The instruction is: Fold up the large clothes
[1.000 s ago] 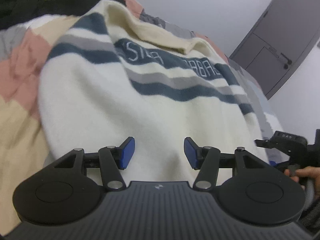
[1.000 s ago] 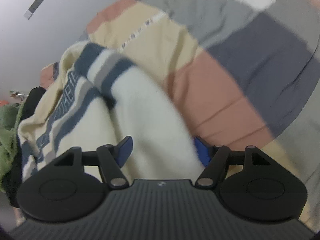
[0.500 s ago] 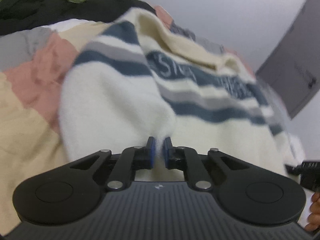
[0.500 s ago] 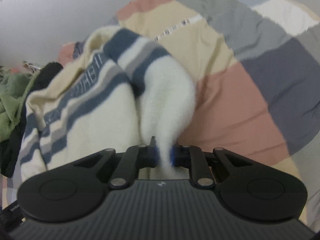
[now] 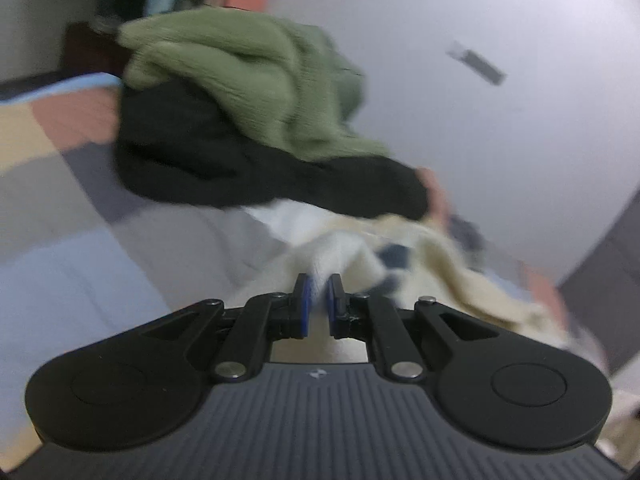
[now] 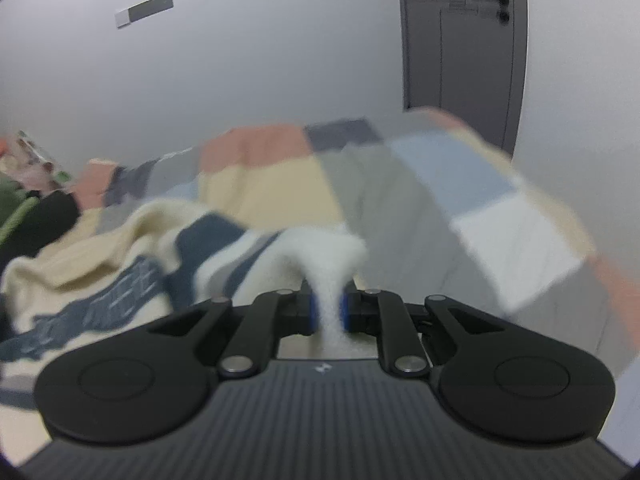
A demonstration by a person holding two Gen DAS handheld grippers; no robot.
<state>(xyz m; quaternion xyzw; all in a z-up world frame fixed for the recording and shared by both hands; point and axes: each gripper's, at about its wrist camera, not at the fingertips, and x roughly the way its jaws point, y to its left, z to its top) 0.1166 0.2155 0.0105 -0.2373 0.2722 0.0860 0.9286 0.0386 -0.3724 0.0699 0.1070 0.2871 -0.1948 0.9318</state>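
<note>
Left gripper (image 5: 318,286) pinching cream sweater (image 5: 404,248), green (image 5: 256,88) and black garments (image 5: 240,164) heaped beyond on patchwork bedspread (image 5: 60,208).

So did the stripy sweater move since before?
Yes. The sweater, pinched in the right gripper, has lifted off the patchwork blanket; it lay flat there earlier.

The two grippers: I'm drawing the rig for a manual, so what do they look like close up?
Both match. The left gripper and right gripper each have a dark grey ribbed body with a small pale logo, two round black discs at the sides, black linkage arms with silver pivot pins, and blue pads inside black fingers. No cables or sleeves show.
</note>
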